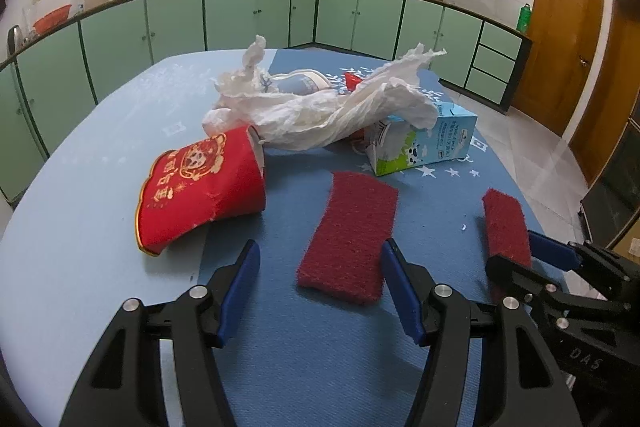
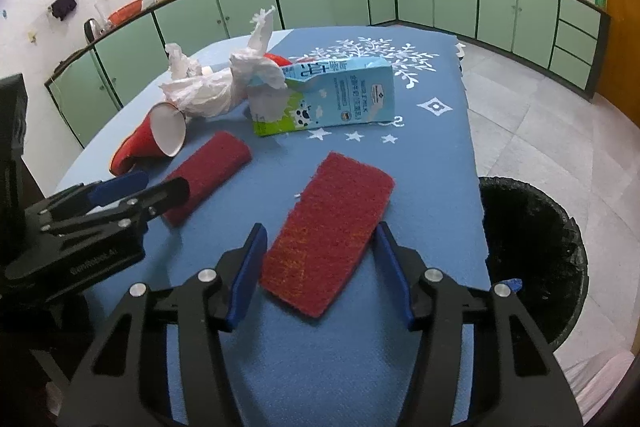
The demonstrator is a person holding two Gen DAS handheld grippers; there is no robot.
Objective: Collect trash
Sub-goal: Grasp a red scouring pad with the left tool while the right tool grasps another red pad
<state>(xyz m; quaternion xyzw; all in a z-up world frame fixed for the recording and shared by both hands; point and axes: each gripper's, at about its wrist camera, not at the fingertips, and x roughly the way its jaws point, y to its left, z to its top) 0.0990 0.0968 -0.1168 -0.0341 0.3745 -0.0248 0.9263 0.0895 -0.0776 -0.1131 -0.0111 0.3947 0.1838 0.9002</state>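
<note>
Two dark red scouring pads lie flat on the blue table mat. My left gripper (image 1: 318,263) is open, its jaws either side of the near end of one pad (image 1: 348,235). My right gripper (image 2: 320,247) is open around the near end of the other pad (image 2: 330,231), which also shows in the left wrist view (image 1: 506,227). Behind lie a red paper cup (image 1: 200,187) on its side, crumpled white tissue (image 1: 320,111) and a blue milk carton (image 1: 424,143). In the right wrist view the left gripper (image 2: 140,191), the cup (image 2: 160,135) and the carton (image 2: 324,99) show.
A black-lined trash bin (image 2: 532,259) stands on the tiled floor just right of the table. The blue mat (image 2: 432,195) ends at the table's right edge. Green kitchen cabinets (image 1: 256,15) curve round behind. A wooden door (image 1: 560,39) is at the far right.
</note>
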